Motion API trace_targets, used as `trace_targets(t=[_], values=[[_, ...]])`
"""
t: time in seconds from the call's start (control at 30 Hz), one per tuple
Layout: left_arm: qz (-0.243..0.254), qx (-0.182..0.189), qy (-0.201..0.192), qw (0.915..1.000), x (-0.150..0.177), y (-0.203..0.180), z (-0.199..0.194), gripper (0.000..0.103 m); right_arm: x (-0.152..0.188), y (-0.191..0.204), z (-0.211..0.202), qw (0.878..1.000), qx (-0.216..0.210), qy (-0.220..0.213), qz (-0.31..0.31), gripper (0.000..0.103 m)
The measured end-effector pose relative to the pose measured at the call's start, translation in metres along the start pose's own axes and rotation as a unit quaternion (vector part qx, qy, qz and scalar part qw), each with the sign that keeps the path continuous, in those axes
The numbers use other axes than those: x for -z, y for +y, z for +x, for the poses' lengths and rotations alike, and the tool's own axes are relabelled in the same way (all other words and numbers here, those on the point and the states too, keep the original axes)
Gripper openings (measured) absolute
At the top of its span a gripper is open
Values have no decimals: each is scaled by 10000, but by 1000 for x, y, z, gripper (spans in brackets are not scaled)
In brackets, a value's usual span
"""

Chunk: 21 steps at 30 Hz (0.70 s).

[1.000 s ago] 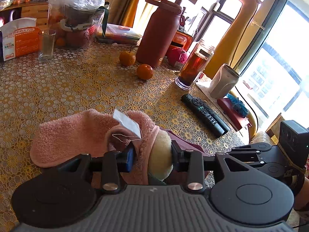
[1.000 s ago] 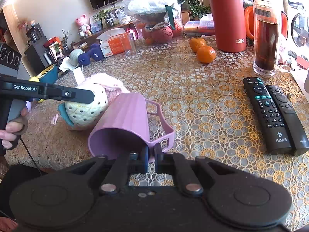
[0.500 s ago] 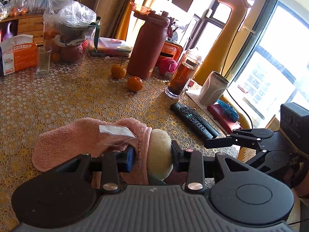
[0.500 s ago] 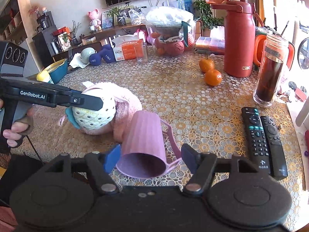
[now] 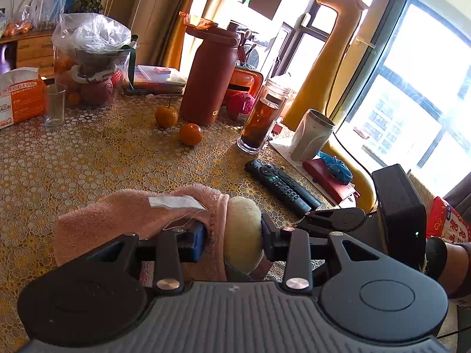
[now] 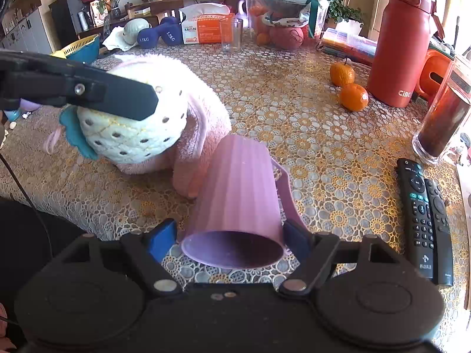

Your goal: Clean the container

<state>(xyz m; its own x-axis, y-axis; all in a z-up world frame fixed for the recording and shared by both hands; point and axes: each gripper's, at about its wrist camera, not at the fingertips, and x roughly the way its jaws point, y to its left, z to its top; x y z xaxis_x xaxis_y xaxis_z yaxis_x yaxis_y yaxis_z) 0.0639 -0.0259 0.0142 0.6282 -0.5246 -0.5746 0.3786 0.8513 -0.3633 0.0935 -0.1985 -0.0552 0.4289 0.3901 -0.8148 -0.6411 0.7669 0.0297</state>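
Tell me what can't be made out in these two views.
- Cup inside: right view, in shadow, so dirt cannot be judged.
- Cup in the left view: hidden behind the towel and left gripper.
- Right gripper contact: fingers flank the cup; touching cannot be told.
- Tissue box: cut by the left view's edge.

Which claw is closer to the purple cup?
Right. The right claw has its open fingers on either side of the cup. The left claw holds the towel just beside it.
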Motion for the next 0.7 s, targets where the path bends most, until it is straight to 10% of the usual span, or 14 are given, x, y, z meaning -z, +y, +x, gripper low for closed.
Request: trace_targets(t=[0.7], values=[[834, 663, 621, 9924, 20, -43, 27, 37, 28, 40, -12, 9899, 225, -550, -1284, 74]])
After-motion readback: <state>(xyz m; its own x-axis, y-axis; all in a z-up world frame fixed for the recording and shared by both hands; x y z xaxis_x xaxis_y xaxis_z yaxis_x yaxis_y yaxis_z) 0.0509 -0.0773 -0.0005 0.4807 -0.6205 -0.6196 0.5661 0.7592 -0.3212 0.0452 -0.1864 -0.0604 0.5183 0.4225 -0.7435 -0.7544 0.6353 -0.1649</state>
